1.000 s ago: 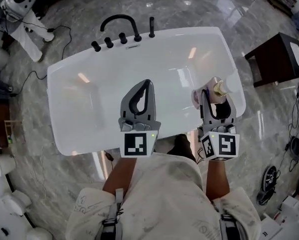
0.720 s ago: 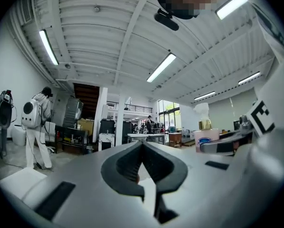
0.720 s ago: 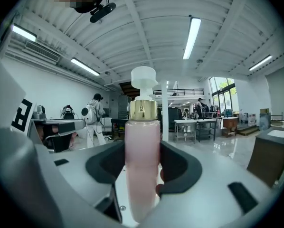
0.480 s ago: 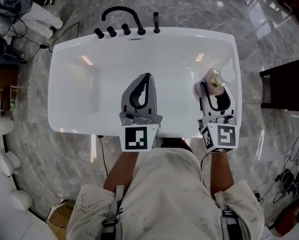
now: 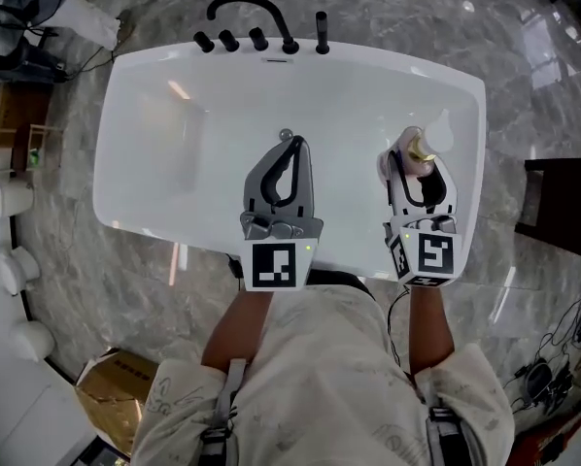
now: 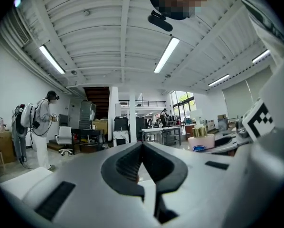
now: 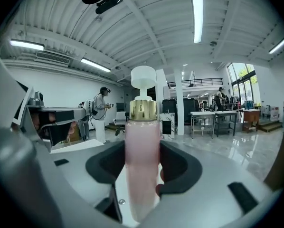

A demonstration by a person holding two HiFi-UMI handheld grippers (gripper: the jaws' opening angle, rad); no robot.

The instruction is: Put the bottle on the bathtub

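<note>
Head view: white bathtub (image 5: 111, 163) fills the middle, black faucet (image 5: 247, 13) at its far edge; both grippers are held out over it. Right gripper (image 5: 414, 163) carries the bottle (image 5: 419, 147) over the tub's right end, near the right rim and not yet set down. Right gripper view: fingers (image 7: 180, 167) clamped on the pink body of the bottle (image 7: 142, 141); it stands upright, gold collar and white pump top clear above the right gripper (image 7: 143, 160). Left gripper (image 5: 292, 146) hangs over mid-tub. Left gripper view: 2 fingers (image 6: 125, 165) closed together on the left gripper (image 6: 142, 146), nothing between them.

Step, by my read: carry phase, bottle at the tub but placement not done. Next move likely calls for bringing the bottle over the flat right rim, lowering it base-first and upright until it sits, then opening the fingers. The rim looks glossy and narrow, so centre the base on it; the bottle is tall and slim and could tip if released tilted. Left gripper seems not needed.
</note>
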